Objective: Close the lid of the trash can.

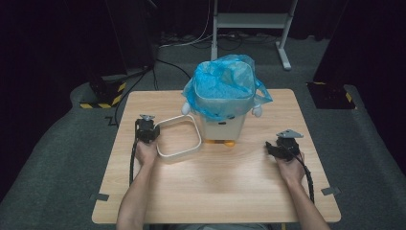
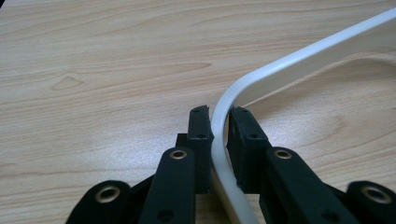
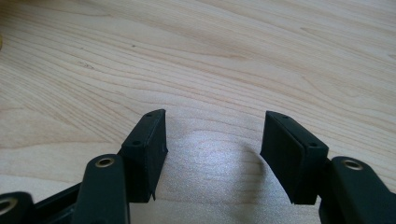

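A white rounded-square ring frame (image 1: 179, 153) lies flat on the wooden table (image 1: 215, 191), left of a small white bin (image 1: 222, 127) lined with a blue plastic bag (image 1: 222, 86). My left gripper (image 1: 154, 128) sits at the ring's left corner. In the left gripper view its pads close on the thin white rim (image 2: 280, 70) just before the bend, left gripper (image 2: 220, 122) gripping it. My right gripper (image 1: 269, 146) rests on the table at the right, pointing left toward the bin. Its jaws, seen in the right gripper view (image 3: 212, 135), stand wide apart over bare wood.
The bin stands at the back middle of the table, with orange feet (image 1: 229, 142) at its base. Behind the table a white metal stand (image 1: 251, 21) and cables (image 1: 143, 76) lie on the grey floor. Yellow-black striped blocks (image 1: 107, 96) flank the back corners.
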